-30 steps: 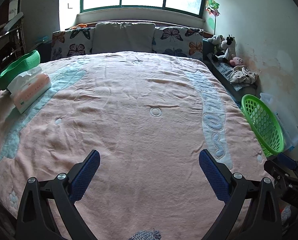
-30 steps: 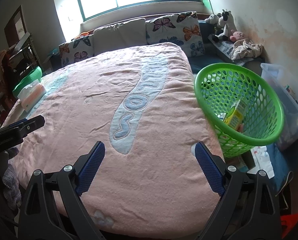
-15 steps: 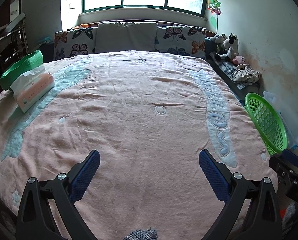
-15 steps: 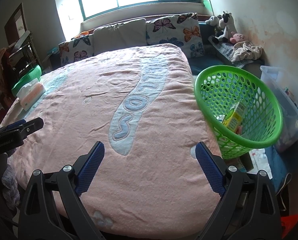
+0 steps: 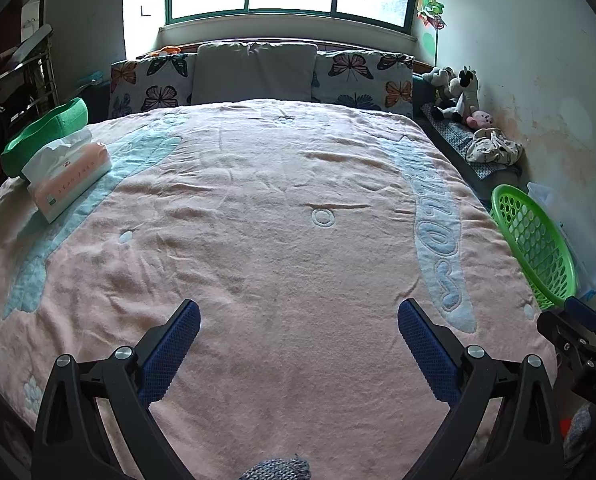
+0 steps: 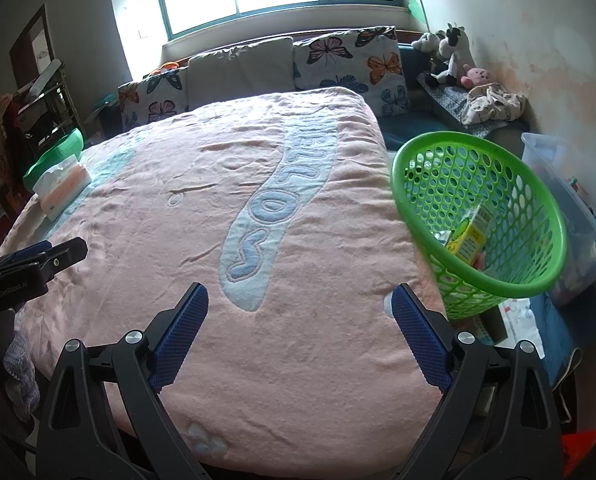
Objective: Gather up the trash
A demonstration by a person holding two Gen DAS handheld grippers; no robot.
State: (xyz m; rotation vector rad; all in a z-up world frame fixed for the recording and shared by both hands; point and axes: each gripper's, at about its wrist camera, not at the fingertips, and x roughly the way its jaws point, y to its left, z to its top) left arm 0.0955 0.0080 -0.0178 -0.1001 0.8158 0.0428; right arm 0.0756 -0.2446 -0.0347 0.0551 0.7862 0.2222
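Two hand-held grippers hovered over the foot of a bed covered by a pink blanket (image 5: 282, 216). The left gripper (image 5: 298, 322) had its jaws spread wide and held nothing. The right gripper (image 6: 299, 306) was also spread wide and empty.

One green basket (image 6: 477, 216) stood tilted against the right edge of the bed, its mouth facing the right gripper. It lay ahead and to the right of that gripper's jaws, near them, and well apart from the left gripper, so the right hand was the nearer one. Inside it lay one yellow and green carton (image 6: 471, 236), its long axis slanting up toward the far rim, together with some smaller scraps too unclear to count.

No loose trash could be seen on the blanket from either camera. The only thing lying on it was one pink tissue pack (image 5: 68, 174), at the far left edge, ahead and to the left of the left gripper, its long axis running diagonally away. Touching it behind was one green cushion (image 5: 46, 132).

At the head of the bed stood three pillows (image 5: 254, 72): one plain grey between two with butterfly prints. A few soft toys (image 5: 459, 94) sat in the far right corner; their exact number was unclear.
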